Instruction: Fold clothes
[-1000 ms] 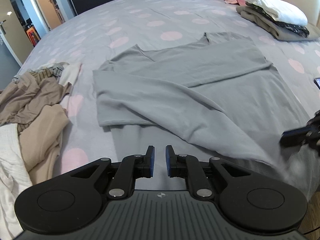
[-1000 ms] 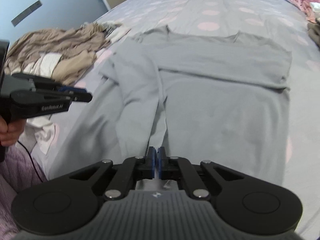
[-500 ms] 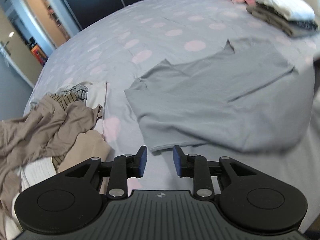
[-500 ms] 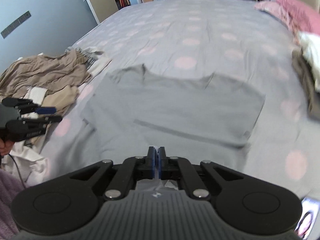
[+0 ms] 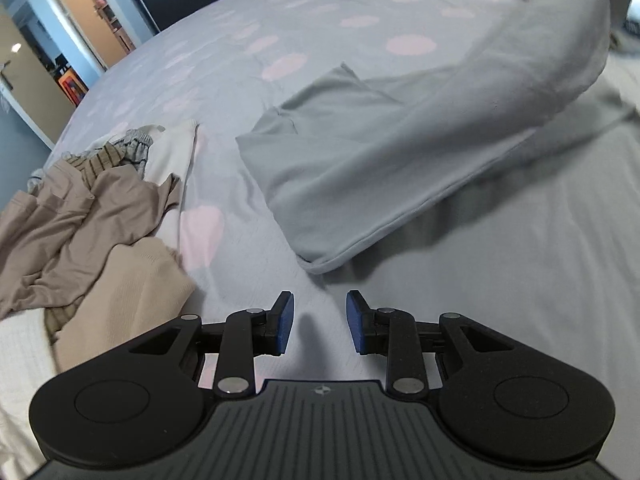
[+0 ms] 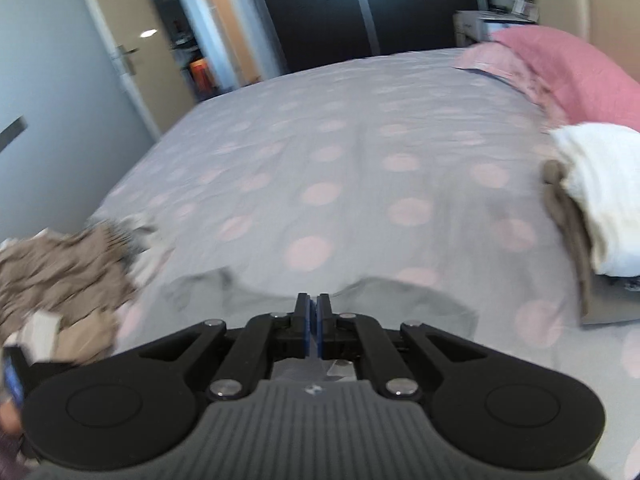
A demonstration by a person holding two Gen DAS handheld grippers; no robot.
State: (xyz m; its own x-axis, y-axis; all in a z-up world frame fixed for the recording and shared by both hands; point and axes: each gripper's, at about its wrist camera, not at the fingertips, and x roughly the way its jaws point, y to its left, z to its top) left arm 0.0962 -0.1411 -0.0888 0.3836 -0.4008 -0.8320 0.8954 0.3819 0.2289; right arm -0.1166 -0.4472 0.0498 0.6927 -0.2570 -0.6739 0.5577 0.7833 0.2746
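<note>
A grey long-sleeved shirt (image 5: 360, 152) lies on the spotted bedspread (image 5: 304, 28). Its right part is lifted off the bed and rises blurred toward the top right of the left wrist view. My left gripper (image 5: 320, 320) is open and low over the bed, just short of the shirt's folded near corner, with nothing between its blue pads. My right gripper (image 6: 313, 312) is shut, and a bit of grey fabric shows pinched at the base of its fingers. Below and beyond it the shirt (image 6: 420, 300) hangs toward the bed.
A heap of beige and white clothes (image 5: 80, 220) lies on the bed at the left, also visible as a heap (image 6: 60, 272) in the right wrist view. A folded stack topped with a white garment (image 6: 600, 192) sits at the right, near pink pillows (image 6: 568, 68). An open door (image 6: 120, 60) stands beyond the bed.
My right gripper has risen and tipped up, lifting the grey shirt's near side off the bed. My left gripper has opened wider and moved left and closer to the shirt's corner.
</note>
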